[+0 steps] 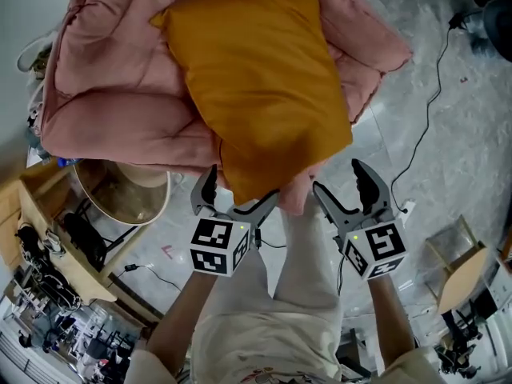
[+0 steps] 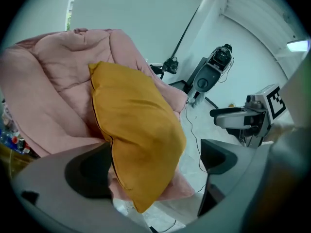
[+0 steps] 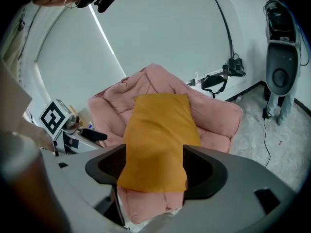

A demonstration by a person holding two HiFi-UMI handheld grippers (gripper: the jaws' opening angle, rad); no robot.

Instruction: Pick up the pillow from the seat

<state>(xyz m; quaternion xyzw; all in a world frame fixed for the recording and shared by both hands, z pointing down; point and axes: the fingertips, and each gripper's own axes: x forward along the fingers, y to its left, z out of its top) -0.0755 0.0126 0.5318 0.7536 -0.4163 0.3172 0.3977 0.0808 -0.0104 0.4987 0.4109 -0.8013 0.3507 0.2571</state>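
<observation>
With my left gripper [image 1: 240, 190] and right gripper [image 1: 341, 181] both gaping empty at lower centre, just under the orange pillow [image 1: 256, 86] (lying on the pink seat [image 1: 104, 94], upper centre), I worry a pinch on one floppy corner will slip.

Grey marbled floor [image 1: 456, 134], black cable [image 1: 432, 106] trailing across it. Cluttered wooden shelf [image 1: 56, 242] at left, small wooden chair [image 1: 460, 270] at right. White walls [image 2: 146, 18], ceiling light [image 2: 297, 45] on.
</observation>
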